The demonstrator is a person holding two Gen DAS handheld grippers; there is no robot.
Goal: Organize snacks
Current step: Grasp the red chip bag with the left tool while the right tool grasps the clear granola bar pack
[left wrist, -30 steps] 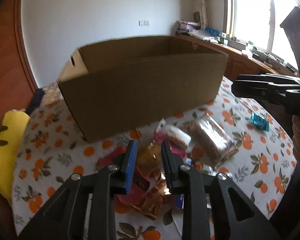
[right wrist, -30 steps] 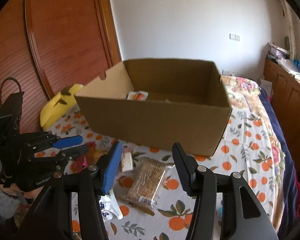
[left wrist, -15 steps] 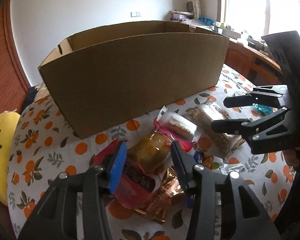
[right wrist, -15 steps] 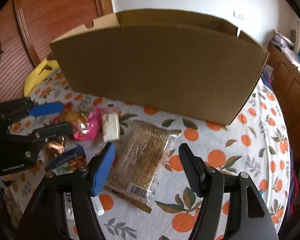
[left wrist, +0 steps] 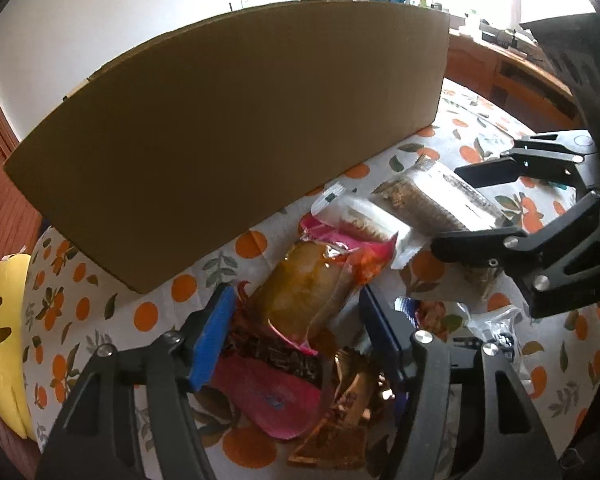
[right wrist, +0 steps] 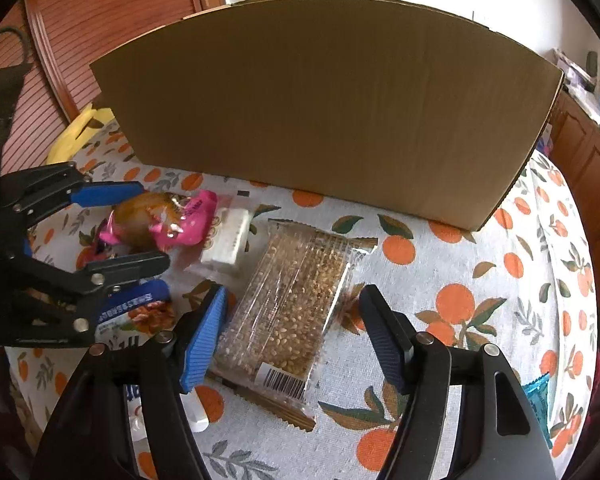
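Because the cardboard box (right wrist: 324, 108) stands side-on to both of my cameras, I cannot see into it; only its outer wall shows, resting on the orange-print cloth (right wrist: 480, 280) just behind the snacks. My left gripper (left wrist: 296, 328) is low over the pile with its jaws opening, a clear-wrapped golden bun (left wrist: 296, 292) lying between them with neither pad pressing on it. Under and around it the wrappers overlap so much that I can only count roughly — a pink packet (left wrist: 276, 396), a copper-foil one (left wrist: 340, 412), a white wafer pack (left wrist: 364, 220), perhaps more beneath. My right gripper (right wrist: 292, 328) is spread wide on either side of the single sesame-bar packet (right wrist: 296, 300), which lies flat on the cloth, barcode end toward me, untouched by either pad. A blue packet (right wrist: 136, 304) is half covered by the left gripper's finger in the right view. One teal wrapper (right wrist: 540, 396) is cut off by my right finger at the edge. A yellow cushion (left wrist: 4, 340) is partly cropped at the left edge.
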